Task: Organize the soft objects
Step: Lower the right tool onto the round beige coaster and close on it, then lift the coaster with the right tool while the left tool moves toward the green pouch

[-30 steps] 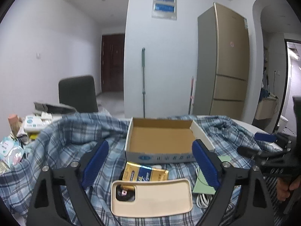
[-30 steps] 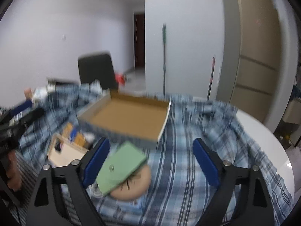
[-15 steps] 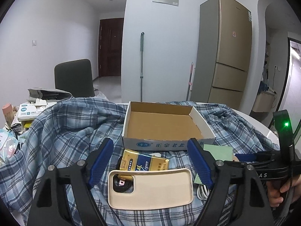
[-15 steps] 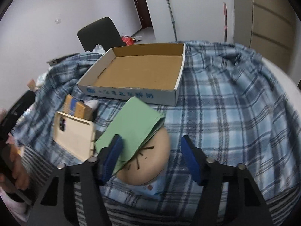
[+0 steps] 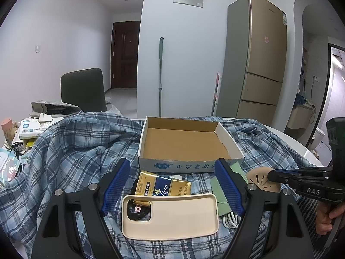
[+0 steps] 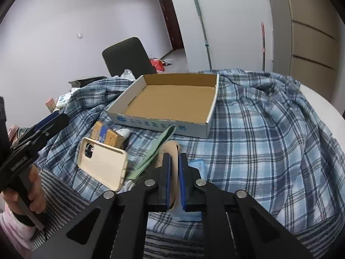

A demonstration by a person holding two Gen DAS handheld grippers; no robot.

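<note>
One beige pad (image 6: 170,149) pinched in right tool (image 6: 174,161); one box (image 6: 172,99) beyond.

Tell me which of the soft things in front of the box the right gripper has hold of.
The tan round pad with slits. The right gripper is shut on its edge, while the green cloth beside it and the cream phone case lie ungripped.

Fridge (image 5: 258,60), chair (image 5: 83,89), mop (image 5: 160,75)
</note>
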